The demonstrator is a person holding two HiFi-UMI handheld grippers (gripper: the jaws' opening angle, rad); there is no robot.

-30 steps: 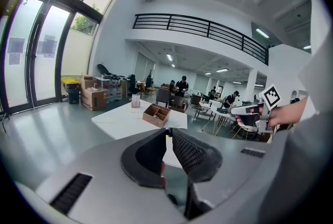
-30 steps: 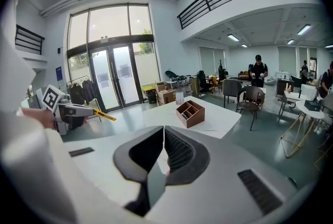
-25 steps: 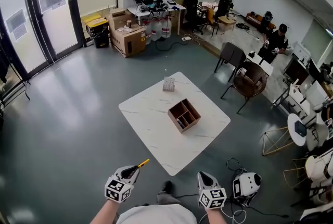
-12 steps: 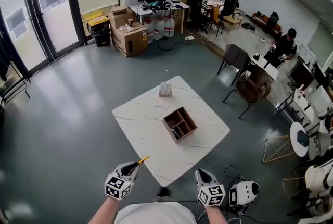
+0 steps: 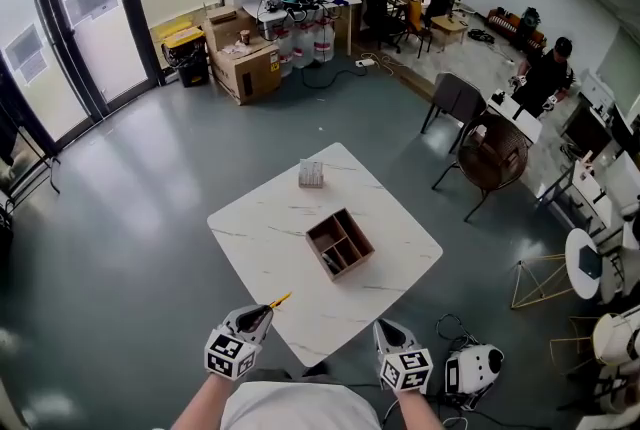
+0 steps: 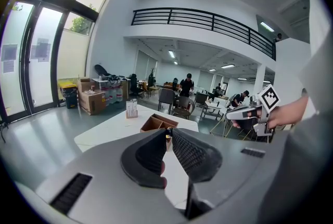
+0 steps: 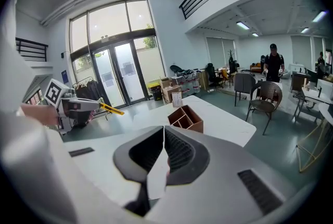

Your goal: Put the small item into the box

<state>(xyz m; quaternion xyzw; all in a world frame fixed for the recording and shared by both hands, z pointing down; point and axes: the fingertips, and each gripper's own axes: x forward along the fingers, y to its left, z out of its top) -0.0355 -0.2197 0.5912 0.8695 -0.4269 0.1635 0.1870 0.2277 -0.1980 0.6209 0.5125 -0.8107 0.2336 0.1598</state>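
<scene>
Yellow item (image 5: pixel 277 301) is clamped in the left tongs (image 5: pixel 262 316), long axis aimed at the box (image 5: pixel 339 245), well short of it. Right tongs (image 5: pixel 386 328) are closed on nothing.

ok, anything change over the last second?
The person has stepped closer: the table and box sit lower in the head view. Nothing taken or released: left gripper still shut on the yellow item, right gripper still shut, empty. Box unmoved on the table.
</scene>
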